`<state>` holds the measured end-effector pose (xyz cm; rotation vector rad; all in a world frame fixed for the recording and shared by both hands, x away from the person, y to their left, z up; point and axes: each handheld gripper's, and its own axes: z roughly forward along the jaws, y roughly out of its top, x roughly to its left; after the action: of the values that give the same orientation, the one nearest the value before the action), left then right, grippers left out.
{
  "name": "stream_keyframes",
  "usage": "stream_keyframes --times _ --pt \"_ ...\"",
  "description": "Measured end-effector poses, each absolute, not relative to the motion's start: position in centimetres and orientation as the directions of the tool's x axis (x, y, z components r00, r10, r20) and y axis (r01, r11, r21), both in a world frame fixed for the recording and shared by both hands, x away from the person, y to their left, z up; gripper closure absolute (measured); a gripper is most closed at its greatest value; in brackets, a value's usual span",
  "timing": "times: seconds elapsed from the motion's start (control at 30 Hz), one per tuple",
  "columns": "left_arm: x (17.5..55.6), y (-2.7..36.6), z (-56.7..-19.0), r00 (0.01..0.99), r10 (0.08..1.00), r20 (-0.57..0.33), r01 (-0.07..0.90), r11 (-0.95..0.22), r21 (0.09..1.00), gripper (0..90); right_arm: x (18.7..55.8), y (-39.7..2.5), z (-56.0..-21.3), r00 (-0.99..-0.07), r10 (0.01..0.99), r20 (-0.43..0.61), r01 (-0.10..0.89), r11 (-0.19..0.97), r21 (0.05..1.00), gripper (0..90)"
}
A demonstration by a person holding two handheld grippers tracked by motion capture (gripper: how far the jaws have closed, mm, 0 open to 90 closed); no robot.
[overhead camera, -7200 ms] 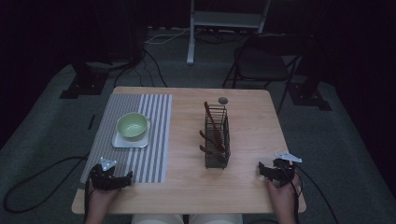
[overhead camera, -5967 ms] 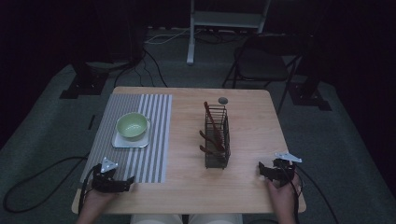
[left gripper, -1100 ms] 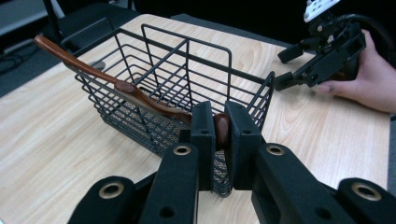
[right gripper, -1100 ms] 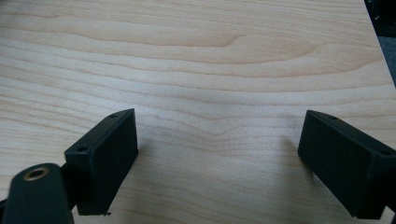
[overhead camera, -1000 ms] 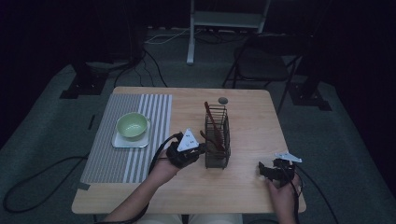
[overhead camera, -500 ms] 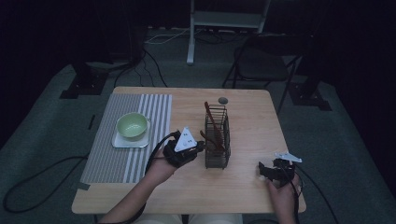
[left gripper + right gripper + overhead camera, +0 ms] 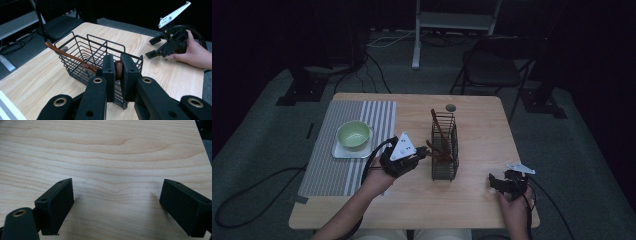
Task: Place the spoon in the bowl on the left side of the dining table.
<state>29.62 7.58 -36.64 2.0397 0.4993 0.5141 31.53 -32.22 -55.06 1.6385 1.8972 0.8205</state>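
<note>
While a black wire basket [image 7: 444, 150] stands upright on the table [image 7: 472, 200], it holds brown wooden utensils [image 7: 438, 131] that lean inside it, one long handle rising above the rim at the far end. Beside it on the striped mat [image 7: 337, 172] sits a green bowl [image 7: 353, 134] on a small tray [image 7: 338, 153]; what the bowl contains cannot be told. At the basket's near side, the left gripper [image 7: 118, 71] has its jaws nearly closed on the rounded brown end of one utensil [image 7: 118, 69], which sits squarely between them at the basket's rim. Well apart, near the table's right edge, the right gripper [image 7: 499, 181] rests low over bare wood with its jaws spread wide and nothing between them.
</note>
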Motion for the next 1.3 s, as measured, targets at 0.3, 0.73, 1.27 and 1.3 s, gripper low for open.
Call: stream_keyframes --times 0.3,0.73,1.27,1.3 --pt "29.4 8.0 -35.0 0.818 0.554 0.157 0.128 -0.442 0.888 83.3 31.5 -32.2 -55.1 -0.151 0.988 0.016 0.688 0.094 0.720 11.4" --pt "29.4 9.8 -33.6 0.778 0.609 0.155 0.101 -0.365 0.926 83.4 31.5 -32.2 -55.1 -0.153 0.988 0.013 0.687 0.097 0.720 11.4" --pt "30.3 13.0 -31.9 0.695 0.705 0.142 0.104 -0.294 0.950 83.4 31.5 -32.2 -55.1 -0.152 0.988 0.015 0.688 0.094 0.719 11.4" --pt "30.3 13.3 -31.8 0.686 0.714 0.138 0.105 -0.286 0.952 83.4 31.5 -32.2 -55.1 -0.152 0.988 0.015 0.689 0.095 0.719 11.4"
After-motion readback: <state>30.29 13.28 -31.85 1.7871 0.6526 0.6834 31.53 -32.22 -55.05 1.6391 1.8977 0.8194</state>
